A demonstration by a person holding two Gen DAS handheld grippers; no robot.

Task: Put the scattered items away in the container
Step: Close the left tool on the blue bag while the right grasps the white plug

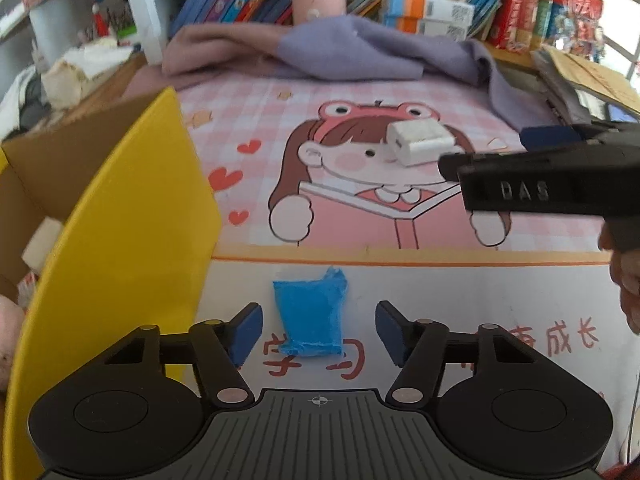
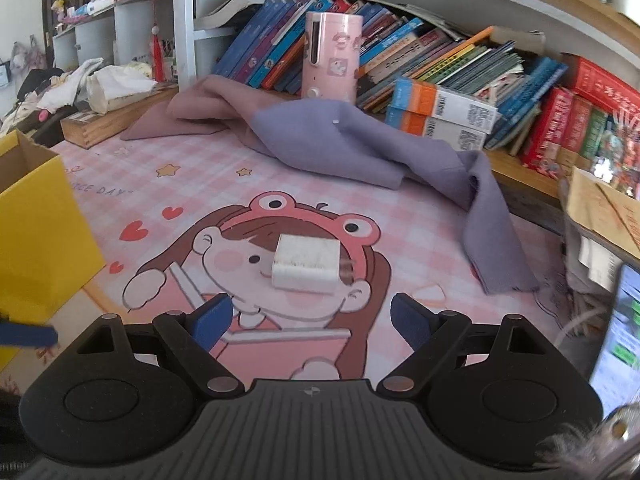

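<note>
A blue packet (image 1: 310, 316) lies on the cartoon desk mat (image 1: 360, 220), between and just ahead of the open fingers of my left gripper (image 1: 319, 330). A white charger block (image 1: 418, 142) lies further back on the mat; in the right wrist view the charger block (image 2: 306, 262) is just ahead of my open, empty right gripper (image 2: 310, 322). The right gripper also shows in the left wrist view (image 1: 480, 152), beside the charger. The yellow cardboard box (image 1: 108, 248) stands open at the left; it also shows in the right wrist view (image 2: 36, 236).
A purple and pink cloth (image 2: 360, 140) lies crumpled at the back of the mat. Behind it stand a pink cylinder (image 2: 332, 60) and rows of books (image 2: 440, 64). Papers and a screen (image 2: 616, 320) sit at the right edge.
</note>
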